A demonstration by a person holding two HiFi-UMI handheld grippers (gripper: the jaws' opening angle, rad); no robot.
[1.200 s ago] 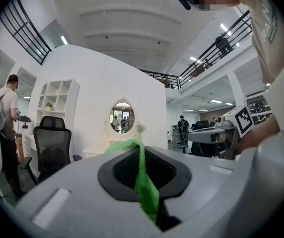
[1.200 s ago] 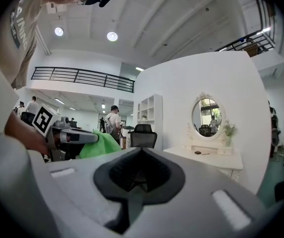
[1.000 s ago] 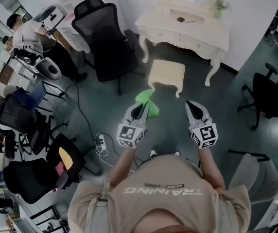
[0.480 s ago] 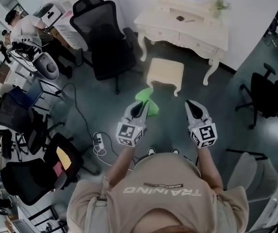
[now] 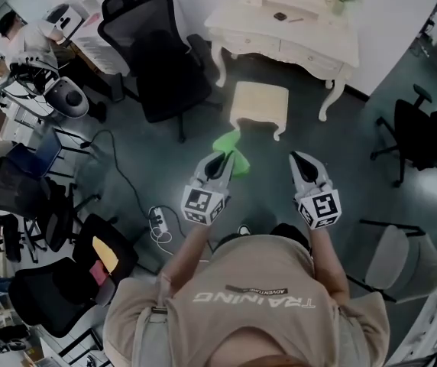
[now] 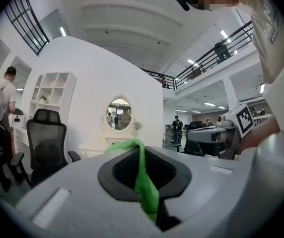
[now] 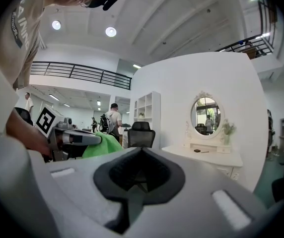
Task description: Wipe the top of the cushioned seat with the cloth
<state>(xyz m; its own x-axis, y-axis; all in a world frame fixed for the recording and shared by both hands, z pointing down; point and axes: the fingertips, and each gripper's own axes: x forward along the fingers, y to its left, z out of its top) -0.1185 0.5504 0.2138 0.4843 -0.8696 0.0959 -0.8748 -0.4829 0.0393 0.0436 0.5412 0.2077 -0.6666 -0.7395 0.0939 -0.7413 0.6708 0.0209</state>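
Approach phase, wiping not yet begun. Left gripper (image 5: 221,160) pinches the green cloth (image 5: 228,141) between pressed jaws. Its own view shows a fold of fabric running through the jaw seam, the rest bunched ahead of the tips. Right gripper (image 5: 301,164) is held level beside it, jaws together on nothing.

Cushioned seat (image 5: 260,100): pale stool, top bare, on the floor well ahead of both grippers and just in front of the white dressing table (image 5: 283,25). Black office chair (image 5: 157,63) stands to its left, apart from it. Cloth hangs in the air short of the seat, touching nothing but the jaws.

Judgement on the step: close in until the seat lies underneath, then lower the cloth so the loose bunch spreads flat on the cushion rather than dabbing with the jaw tips. Grip looks narrow, so light pressure and long strokes from edge to edge should stop the fabric pulling free. Right gripper could steady the stool if it slides.
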